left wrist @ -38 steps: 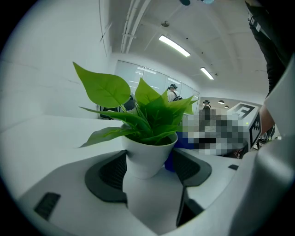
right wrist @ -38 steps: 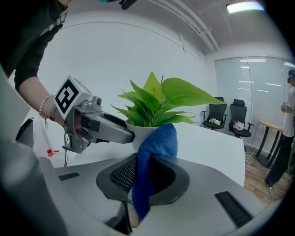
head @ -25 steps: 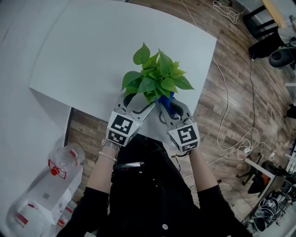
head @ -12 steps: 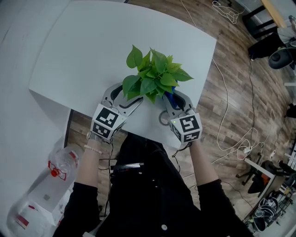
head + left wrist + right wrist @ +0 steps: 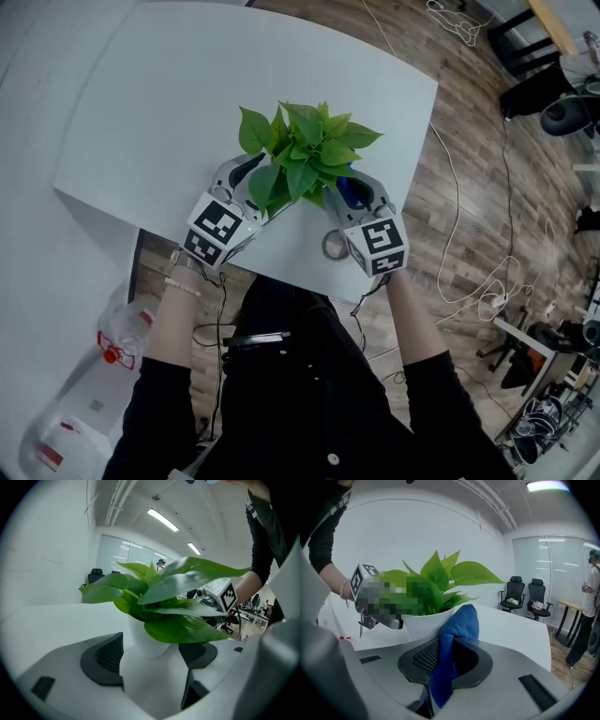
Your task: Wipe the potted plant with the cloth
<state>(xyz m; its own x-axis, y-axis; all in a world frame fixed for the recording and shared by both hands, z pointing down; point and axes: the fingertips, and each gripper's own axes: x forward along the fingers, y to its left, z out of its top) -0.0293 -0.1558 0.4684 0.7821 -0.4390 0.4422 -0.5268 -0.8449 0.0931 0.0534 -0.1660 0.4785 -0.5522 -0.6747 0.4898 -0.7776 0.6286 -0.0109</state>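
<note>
A leafy green potted plant (image 5: 302, 155) in a white pot (image 5: 147, 639) stands near the front edge of the white table (image 5: 141, 103). My left gripper (image 5: 251, 189) reaches in from the plant's left. Its jaws have just been opening, and the pot stands between the pads (image 5: 108, 657) with a small gap on each side. My right gripper (image 5: 351, 197) is at the plant's right, shut on a blue cloth (image 5: 457, 641). The cloth sticks up from the jaws next to the pot's rim (image 5: 426, 619). Leaves hide most of the pot in the head view.
The table's front edge (image 5: 281, 281) runs just below both grippers. Clear plastic bottles (image 5: 120, 345) lie on the floor at lower left. Cables (image 5: 459, 234) trail over the wooden floor to the right. Office chairs (image 5: 515, 595) and a person (image 5: 593, 588) are in the far background.
The plant has shifted left over the table, and both grippers have gone with it. The left gripper has rolled a little and its jaws stand wider.
</note>
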